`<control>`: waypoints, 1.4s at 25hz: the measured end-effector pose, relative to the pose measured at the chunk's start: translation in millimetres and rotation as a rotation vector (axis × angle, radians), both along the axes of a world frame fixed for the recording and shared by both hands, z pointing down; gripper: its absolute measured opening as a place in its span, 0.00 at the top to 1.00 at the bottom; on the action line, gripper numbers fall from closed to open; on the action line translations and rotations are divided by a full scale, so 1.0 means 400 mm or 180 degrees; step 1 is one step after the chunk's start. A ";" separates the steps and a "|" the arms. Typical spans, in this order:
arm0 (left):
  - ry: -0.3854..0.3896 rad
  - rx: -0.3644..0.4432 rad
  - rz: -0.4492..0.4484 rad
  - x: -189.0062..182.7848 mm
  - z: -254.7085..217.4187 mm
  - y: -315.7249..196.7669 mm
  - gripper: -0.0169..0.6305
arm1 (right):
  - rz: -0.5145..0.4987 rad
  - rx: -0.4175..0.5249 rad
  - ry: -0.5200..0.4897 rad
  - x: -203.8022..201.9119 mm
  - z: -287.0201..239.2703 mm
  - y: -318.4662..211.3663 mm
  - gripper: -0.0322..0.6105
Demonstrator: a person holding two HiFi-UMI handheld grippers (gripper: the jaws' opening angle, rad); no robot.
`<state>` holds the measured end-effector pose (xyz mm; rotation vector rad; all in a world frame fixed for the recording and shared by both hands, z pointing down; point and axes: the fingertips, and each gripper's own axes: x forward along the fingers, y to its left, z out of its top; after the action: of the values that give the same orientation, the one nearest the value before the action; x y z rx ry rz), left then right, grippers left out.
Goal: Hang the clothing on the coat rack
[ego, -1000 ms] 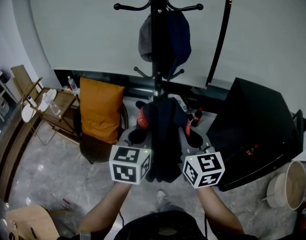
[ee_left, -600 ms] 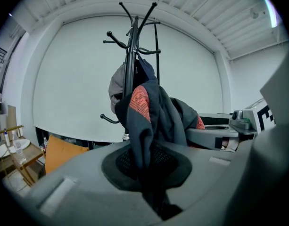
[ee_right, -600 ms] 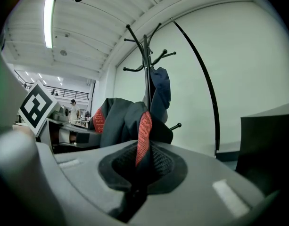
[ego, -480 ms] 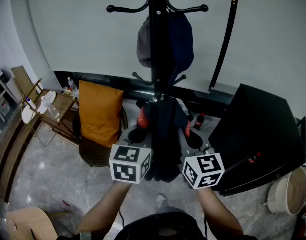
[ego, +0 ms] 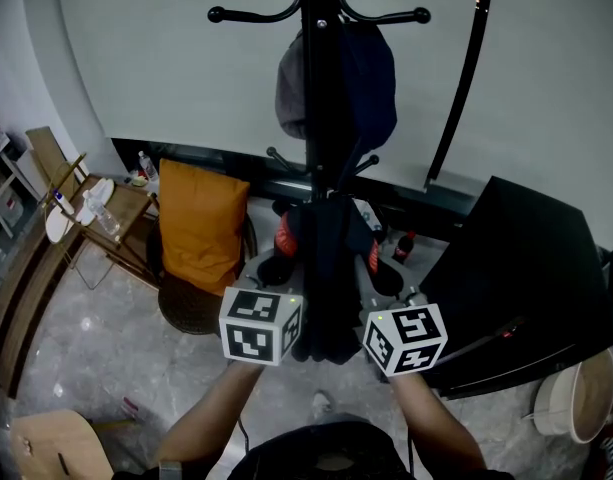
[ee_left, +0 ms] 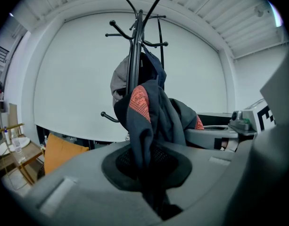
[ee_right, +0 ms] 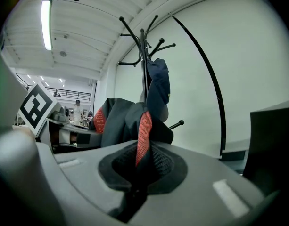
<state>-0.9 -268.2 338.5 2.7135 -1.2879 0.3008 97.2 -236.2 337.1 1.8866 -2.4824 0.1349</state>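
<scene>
**Navy garment held up to the rack — the lift is coming next**

Left claw [ee_left: 151,187] and right claw [ee_right: 135,182] are each clenching a fold of the garment [ego: 331,258]. It is hanging between them just before the coat rack [ego: 321,68], long axis running downward. The approach is seemingly ending — next, a raise onto a free hook [ego: 216,14].

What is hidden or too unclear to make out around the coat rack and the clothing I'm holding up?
- Base of the coat rack: head view, hidden behind the dark garment.
- Rack's top: head view, cut off by the upper edge.
- Type of dark garment: every view, too bunched to tell.
- Hanging clothes: one piece or two, the pole covers the join.
- Items on the side table: head view, too small.
</scene>
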 end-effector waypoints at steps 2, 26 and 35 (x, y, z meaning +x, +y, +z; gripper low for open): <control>-0.0011 -0.0004 -0.0008 0.003 0.003 -0.010 0.92 | -0.0019 -0.0008 -0.0007 0.000 0.004 -0.011 0.92; -0.0040 -0.0032 -0.0088 0.018 0.027 -0.099 0.92 | -0.0184 -0.0104 -0.0040 -0.005 0.045 -0.124 0.92; -0.0029 -0.0029 -0.0109 0.024 0.031 -0.126 0.92 | -0.0220 -0.0129 -0.0042 -0.006 0.056 -0.157 0.92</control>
<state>8.8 -318.4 351.0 2.6828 -1.3305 0.3151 94.9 -299.0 359.4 1.7880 -2.5296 0.1956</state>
